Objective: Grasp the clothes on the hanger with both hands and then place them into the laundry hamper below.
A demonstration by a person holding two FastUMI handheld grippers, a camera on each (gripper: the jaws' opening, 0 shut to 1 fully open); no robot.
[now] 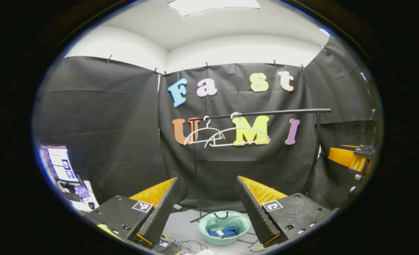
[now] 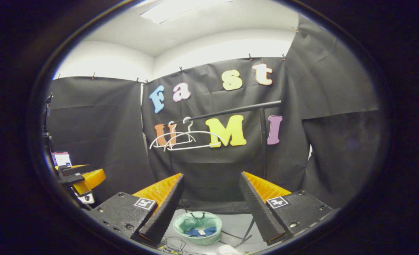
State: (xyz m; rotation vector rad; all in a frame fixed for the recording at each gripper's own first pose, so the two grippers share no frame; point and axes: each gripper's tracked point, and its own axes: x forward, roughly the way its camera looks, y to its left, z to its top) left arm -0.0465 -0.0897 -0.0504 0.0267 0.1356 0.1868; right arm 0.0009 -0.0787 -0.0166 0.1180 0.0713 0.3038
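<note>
Garment rail [image 1: 266,113]: thin dark metal tube, one straight crossbar on a curved upright, at 12 o'clock in the left gripper view, backed by the matte black cloth wall.

Hangers [image 1: 227,136]: two, white, thin curved wire or plastic, both bare. They hang side by side on the bar, toward its 9 o'clock end. Nothing is draped on either.

Laundry hamper [image 1: 224,227]: round, soft-sided, pale mint green, on the light grey floor below the rail, at 6 o'clock between the fingers of the near tool. Rim looks floppy; a dark loop handle shows at its far edge.

Clothes [image 1: 224,232]: a blue garment, crumpled flat in the hamper bottom, with a small white tag showing. Soft fabric, no shape held.

Left tool [image 1: 209,209]: fingers spread wide, nothing between them. Finger faces are ribbed and wedge-shaped. Right tool [image 2: 211,209]: same, spread wide and empty. In the left gripper view the other tool sits at 3 o'clock, well off to the side, up near rail height.

Progress, my read: the job looks done. Hangers stripped, garment in the hamper, both tools free and backed well away from the rail. Nothing left on the hangers to grab, so all that remains is to pull back and park.

Loose dark cables lie on the floor near the hamper at 6 o'clock.
</note>
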